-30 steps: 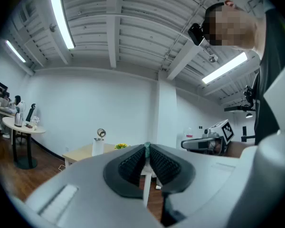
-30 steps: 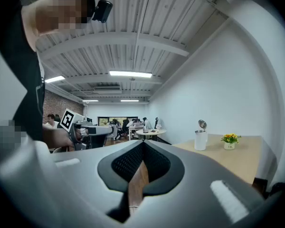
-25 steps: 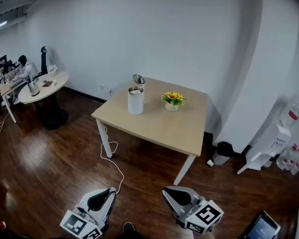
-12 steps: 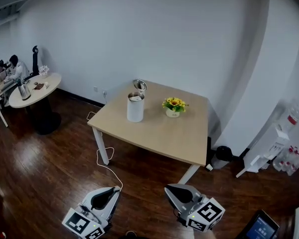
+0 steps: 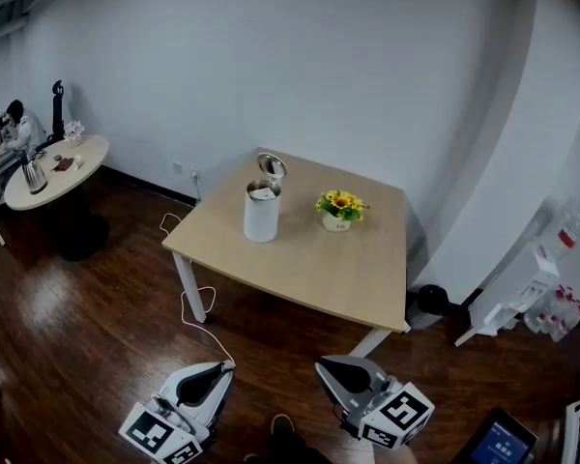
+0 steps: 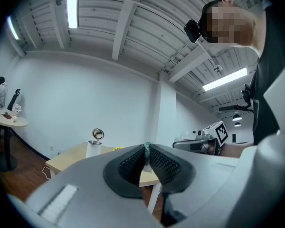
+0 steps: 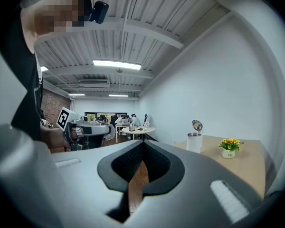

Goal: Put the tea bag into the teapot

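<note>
The white teapot (image 5: 262,213) stands on the far left part of the wooden table (image 5: 309,259) with its lid tipped open; it also shows small in the left gripper view (image 6: 93,147) and the right gripper view (image 7: 194,141). My left gripper (image 5: 222,370) hangs low over the floor, well short of the table. It is shut, with a small green bit of the tea bag (image 6: 146,148) pinched at its tips; the rest of the bag is hidden. My right gripper (image 5: 327,367) is beside it, shut and holding nothing.
A small pot of yellow flowers (image 5: 337,210) stands right of the teapot. A white cable (image 5: 201,303) trails on the wooden floor by the table's left leg. A round side table (image 5: 48,167) stands far left, a bin (image 5: 427,301) and a water dispenser (image 5: 522,293) at the right.
The head view has drifted, so the table sits slightly further left and nearer. Both grippers stay low and shut. A shoe tip now shows at the bottom edge.
</note>
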`<state>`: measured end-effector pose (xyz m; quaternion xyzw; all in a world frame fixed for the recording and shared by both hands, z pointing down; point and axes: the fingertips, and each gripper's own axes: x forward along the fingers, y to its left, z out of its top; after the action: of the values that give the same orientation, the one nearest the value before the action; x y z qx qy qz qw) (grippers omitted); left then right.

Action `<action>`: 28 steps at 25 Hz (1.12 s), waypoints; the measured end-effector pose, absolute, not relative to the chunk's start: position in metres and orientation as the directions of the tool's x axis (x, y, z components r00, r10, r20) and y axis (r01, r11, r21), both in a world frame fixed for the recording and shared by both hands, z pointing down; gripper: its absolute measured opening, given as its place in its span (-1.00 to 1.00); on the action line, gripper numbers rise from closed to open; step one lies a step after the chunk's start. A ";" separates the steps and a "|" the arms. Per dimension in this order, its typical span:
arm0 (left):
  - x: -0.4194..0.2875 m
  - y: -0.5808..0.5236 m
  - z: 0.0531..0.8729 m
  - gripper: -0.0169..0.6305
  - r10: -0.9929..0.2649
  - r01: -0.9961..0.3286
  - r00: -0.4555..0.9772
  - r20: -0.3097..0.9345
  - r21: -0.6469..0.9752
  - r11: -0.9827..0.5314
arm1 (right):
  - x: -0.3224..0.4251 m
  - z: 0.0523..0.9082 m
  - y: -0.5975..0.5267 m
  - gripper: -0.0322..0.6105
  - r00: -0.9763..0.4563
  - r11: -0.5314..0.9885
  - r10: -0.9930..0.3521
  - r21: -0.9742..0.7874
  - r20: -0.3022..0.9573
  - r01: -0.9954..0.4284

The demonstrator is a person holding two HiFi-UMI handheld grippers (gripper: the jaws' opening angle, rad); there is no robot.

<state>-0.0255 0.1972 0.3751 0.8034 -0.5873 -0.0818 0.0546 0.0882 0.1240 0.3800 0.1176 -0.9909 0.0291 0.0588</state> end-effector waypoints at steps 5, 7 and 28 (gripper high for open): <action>-0.041 0.159 0.378 -0.83 -0.955 -0.940 0.289 -0.059 0.170 -0.295 | 0.067 0.380 0.086 -0.89 -0.972 0.976 -0.207 -0.041 0.107 -0.212; -0.047 0.143 0.377 -0.83 -0.956 -0.941 0.286 -0.059 0.168 -0.292 | 0.058 0.380 0.068 -0.89 -0.974 0.978 -0.199 -0.043 0.105 -0.204; -0.090 -0.044 0.370 -0.83 -0.972 -0.959 0.233 -0.025 0.162 -0.234 | 0.005 0.366 -0.111 -0.89 -0.991 0.994 -0.102 -0.028 0.087 -0.105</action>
<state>-0.0905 -0.0437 0.3699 0.7833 -0.6162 -0.0600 0.0561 0.0048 -0.1113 0.3658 0.0520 -0.9976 0.0161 0.0427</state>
